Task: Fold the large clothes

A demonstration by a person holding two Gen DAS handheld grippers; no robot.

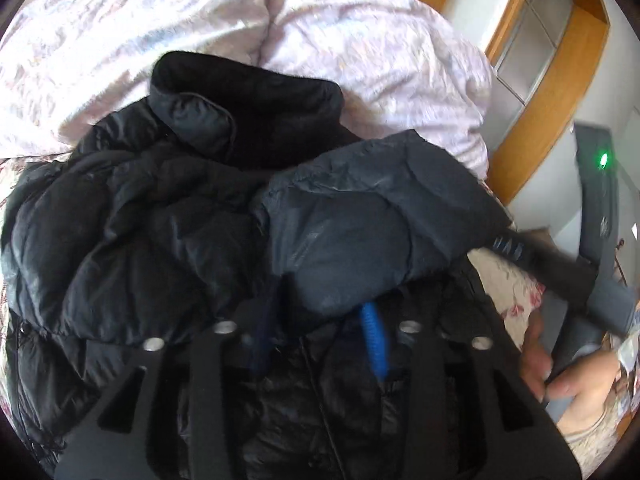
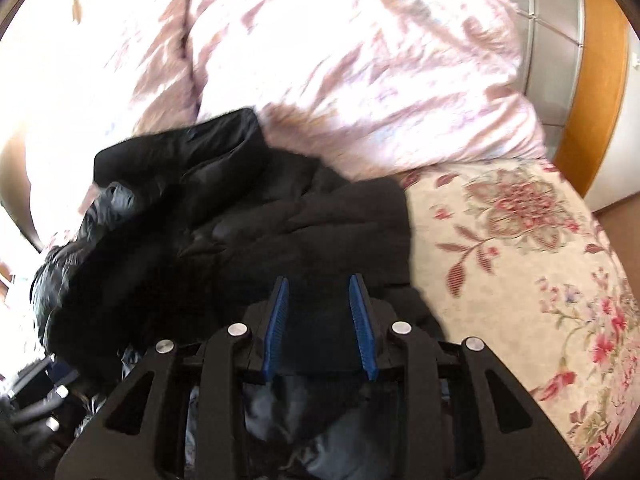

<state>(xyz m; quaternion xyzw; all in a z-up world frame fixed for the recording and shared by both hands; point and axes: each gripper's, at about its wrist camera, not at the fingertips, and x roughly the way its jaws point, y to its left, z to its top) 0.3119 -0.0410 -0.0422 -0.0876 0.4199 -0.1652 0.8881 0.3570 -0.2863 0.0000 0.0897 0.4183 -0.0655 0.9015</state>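
A black puffer jacket (image 1: 160,220) lies crumpled on the bed, collar at the far side. One sleeve (image 1: 360,220) is folded across its front. My left gripper (image 1: 316,320) hovers low over the jacket with its jaws apart. The sleeve's edge drapes over its fingertips, and one blue pad (image 1: 374,344) shows clearly. At the right, a hand (image 1: 576,384) holds my right gripper (image 1: 500,240) at the sleeve's end. In the right wrist view the right gripper (image 2: 319,288) has black jacket (image 2: 240,232) fabric filling the gap between its blue pads.
A pale pink rumpled duvet (image 1: 320,32) is heaped behind the jacket, also in the right wrist view (image 2: 360,80). A floral bedsheet (image 2: 520,240) lies bare to the right of the jacket. A wooden bed frame (image 1: 532,120) curves along the far right.
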